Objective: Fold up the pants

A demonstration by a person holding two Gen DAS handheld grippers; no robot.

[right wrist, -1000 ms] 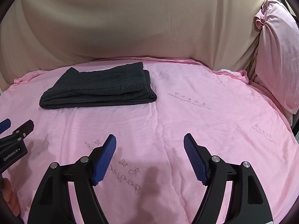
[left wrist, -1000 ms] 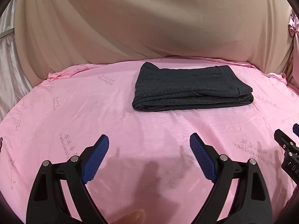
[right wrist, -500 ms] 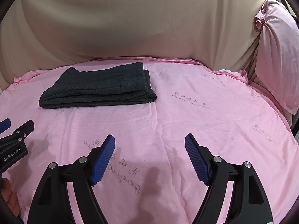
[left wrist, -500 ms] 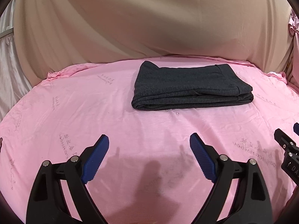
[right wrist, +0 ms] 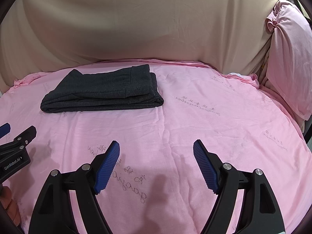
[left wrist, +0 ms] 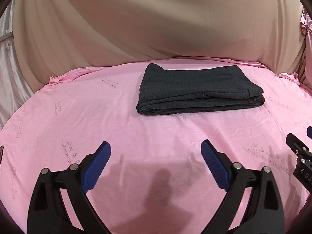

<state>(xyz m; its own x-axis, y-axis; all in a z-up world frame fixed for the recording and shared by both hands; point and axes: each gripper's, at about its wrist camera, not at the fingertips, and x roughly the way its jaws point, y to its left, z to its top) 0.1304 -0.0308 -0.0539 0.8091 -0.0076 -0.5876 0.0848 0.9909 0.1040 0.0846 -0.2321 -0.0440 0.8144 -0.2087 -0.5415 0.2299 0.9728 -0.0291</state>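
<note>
The dark pants (right wrist: 101, 91) lie folded on the pink sheet (right wrist: 195, 120) at ten o'clock. The right gripper (right wrist: 156, 150) at six o'clock is wide apart with nothing inside. A pink pillow (right wrist: 288, 58) leans at two o'clock.

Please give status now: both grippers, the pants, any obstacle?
Left gripper just opened wider, empty; right gripper open, empty. Dark grey knit pants folded flat on pink printed sheet, untouched. Nothing in the way.
</note>
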